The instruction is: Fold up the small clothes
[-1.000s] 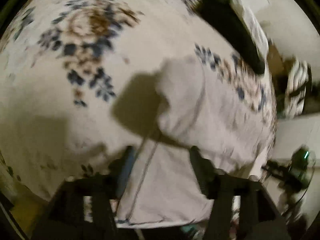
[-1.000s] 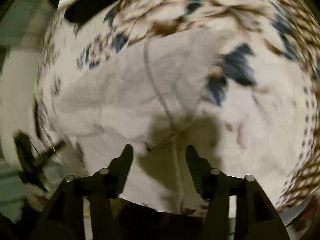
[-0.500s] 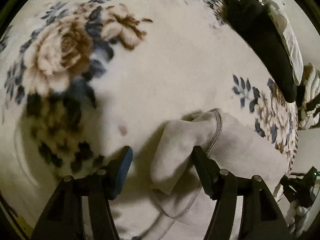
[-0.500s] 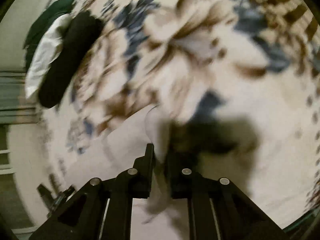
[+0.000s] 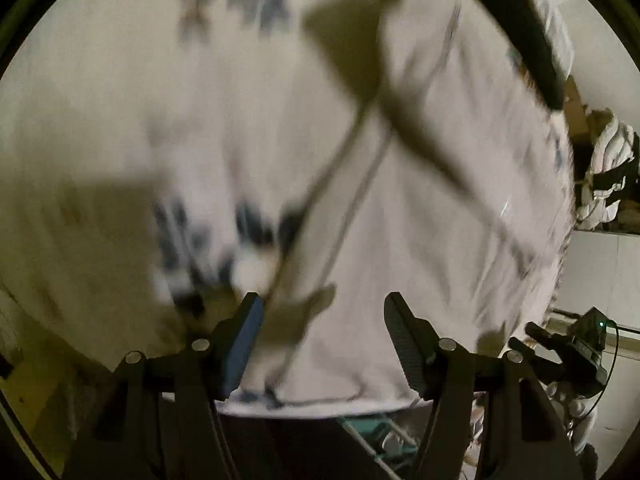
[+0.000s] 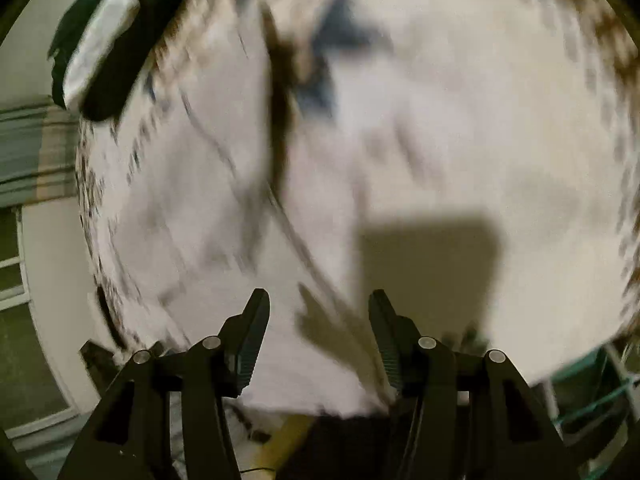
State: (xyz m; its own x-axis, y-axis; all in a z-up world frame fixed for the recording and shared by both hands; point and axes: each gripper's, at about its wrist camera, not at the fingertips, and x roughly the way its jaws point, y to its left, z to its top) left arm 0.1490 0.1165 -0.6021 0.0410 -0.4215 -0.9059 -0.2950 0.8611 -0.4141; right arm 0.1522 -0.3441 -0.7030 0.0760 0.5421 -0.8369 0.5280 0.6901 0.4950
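Observation:
A small pale garment with dark seam lines lies flat on a floral blanket. In the left wrist view the garment point(image 5: 400, 220) fills the middle and right, blurred by motion. My left gripper point(image 5: 322, 320) is open above its near edge, holding nothing. In the right wrist view the same garment point(image 6: 192, 216) spreads over the left and middle. My right gripper point(image 6: 318, 316) is open and empty over the garment's near part.
The floral blanket point(image 5: 100, 140) covers the whole surface and shows in the right wrist view point(image 6: 500, 120). A stack of folded dark and white clothes point(image 6: 116, 40) lies at the far edge, also in the left wrist view point(image 5: 536, 40). A striped bundle point(image 5: 608, 168) sits beyond the blanket's right edge.
Both grippers have pulled back toward the garment's near edge. The right gripper, shut on a fold of fabric half a second ago, has opened and let go. The garment now lies flatter.

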